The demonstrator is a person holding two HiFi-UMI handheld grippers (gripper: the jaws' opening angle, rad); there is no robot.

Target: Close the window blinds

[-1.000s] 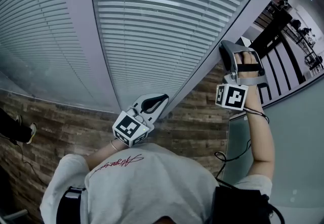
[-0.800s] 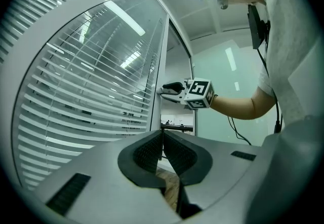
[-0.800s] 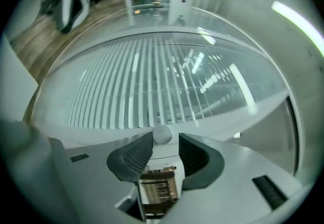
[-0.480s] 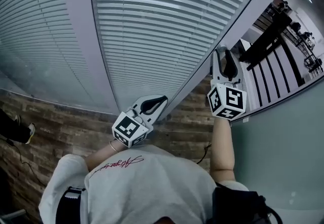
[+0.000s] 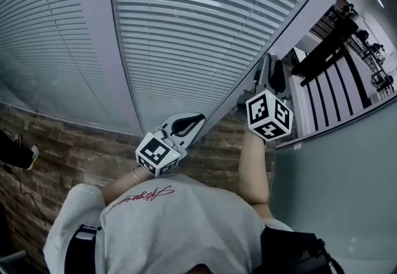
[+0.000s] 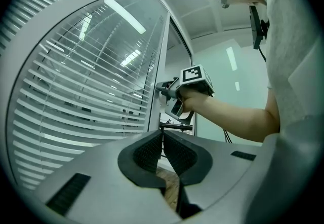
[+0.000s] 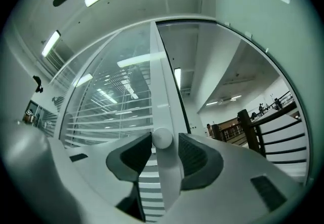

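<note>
Two panels of window blinds (image 5: 186, 31) filled most of what you saw from the head view, standing straight in front of you behind glass, split by a pale upright frame bar (image 5: 99, 37). Their white slats ran level and were angled open, with dark gaps between them; through your left gripper view the room's ceiling lights showed in the glass over them. At the right edge of the larger panel ran a pale frame post (image 5: 298, 12), with a dark railing (image 5: 329, 80) beyond it. A wood-patterned floor (image 5: 68, 155) lay below the glass.

You held your right gripper (image 5: 267, 63) up against that frame post, its marker cube (image 5: 269, 115) facing the camera. Its jaws stood apart, and a small round white knob (image 7: 162, 138) on the post sat between their tips. The knob looked to be touching the pad on the picture's left, with a sliver of space at the other pad, so it was bracketed rather than squeezed.

You held your left gripper (image 5: 197, 119) lower, near the foot of the same post, close to your chest. Its jaws were drawn together, the ribbed pads (image 6: 147, 154) meeting at the tips with nothing caught between them, and it touched nothing.
</note>
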